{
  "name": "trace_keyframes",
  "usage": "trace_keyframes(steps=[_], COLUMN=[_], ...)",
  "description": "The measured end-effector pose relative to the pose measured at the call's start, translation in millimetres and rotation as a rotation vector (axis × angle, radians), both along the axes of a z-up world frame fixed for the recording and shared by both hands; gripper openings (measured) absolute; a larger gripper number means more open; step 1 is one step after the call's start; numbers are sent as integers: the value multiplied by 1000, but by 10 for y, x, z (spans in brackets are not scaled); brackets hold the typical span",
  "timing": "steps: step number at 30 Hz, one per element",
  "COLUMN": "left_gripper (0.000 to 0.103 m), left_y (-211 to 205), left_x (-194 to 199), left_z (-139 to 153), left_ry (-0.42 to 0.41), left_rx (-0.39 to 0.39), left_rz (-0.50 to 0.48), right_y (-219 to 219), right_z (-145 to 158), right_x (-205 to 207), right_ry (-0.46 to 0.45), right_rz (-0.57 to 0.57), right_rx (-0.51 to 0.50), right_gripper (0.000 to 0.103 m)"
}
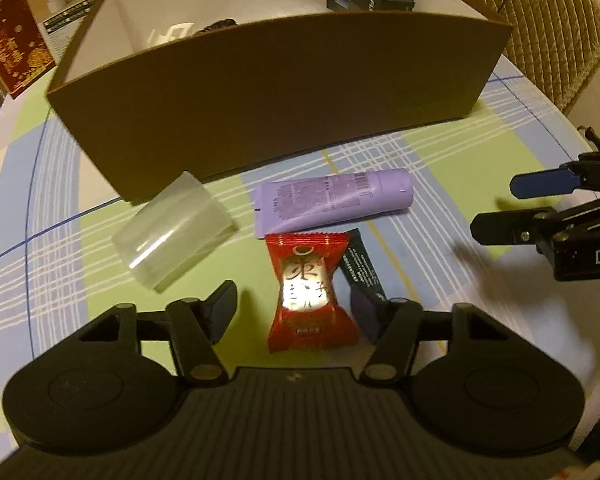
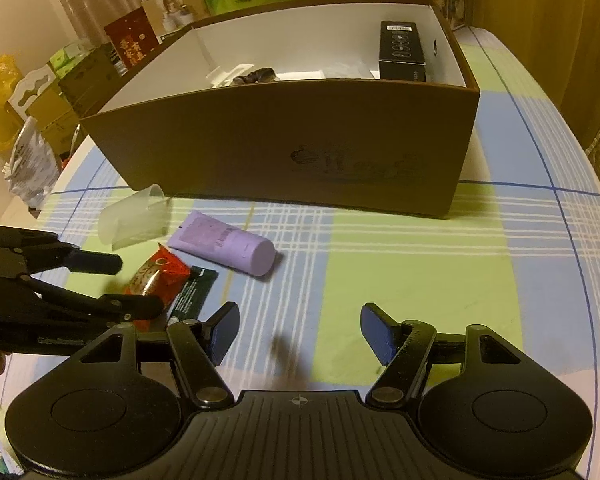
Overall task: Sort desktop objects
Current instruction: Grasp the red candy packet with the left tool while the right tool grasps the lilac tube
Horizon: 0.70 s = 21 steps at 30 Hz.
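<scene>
Candy [image 1: 313, 300] lies near the box [image 1: 284, 104], between the left gripper's [image 1: 296, 308] parted fingers, untouched, gripper pitched steeply down. Right gripper [image 2: 298, 334] open over bare cloth [image 2: 420, 264], tube [image 2: 228, 246] far-left.

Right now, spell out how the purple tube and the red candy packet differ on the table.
The purple tube is a long, smooth cylinder shape with a flat crimped end; the red candy packet is short, pinched at the middle and flared at both ends. The tube lies clear of the left gripper, while the packet sits between its open fingers. The tube is matte; the packet glares. Both lie flat on the checked tablecloth, outside the brown box.
</scene>
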<state>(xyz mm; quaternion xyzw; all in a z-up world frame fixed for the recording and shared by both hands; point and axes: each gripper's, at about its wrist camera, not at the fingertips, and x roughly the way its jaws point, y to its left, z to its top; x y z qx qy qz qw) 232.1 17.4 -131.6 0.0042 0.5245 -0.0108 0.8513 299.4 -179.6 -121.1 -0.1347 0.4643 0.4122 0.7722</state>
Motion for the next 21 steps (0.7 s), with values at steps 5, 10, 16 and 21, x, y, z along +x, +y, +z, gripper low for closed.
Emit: trace_keyframes(steps=[5, 10, 16, 21], left_gripper=[38, 29, 29, 29], left_y=[16, 123, 352, 567], left_x=[45, -33, -254, -437], left_z=[-59, -79, -69, -61], left_ry=[10, 9, 25, 43], left_rx=[9, -11, -14, -6], left_rz=[8, 30, 113, 207], right_y=[54, 180, 398, 574], right_z=[-24, -48, -102, -212], right_x=[36, -2, 0, 31], right_ry=[6, -13, -60, -101], right_rz=[22, 105, 197, 267], right_rx=[1, 10, 16, 16], right_gripper=[65, 65, 58, 51])
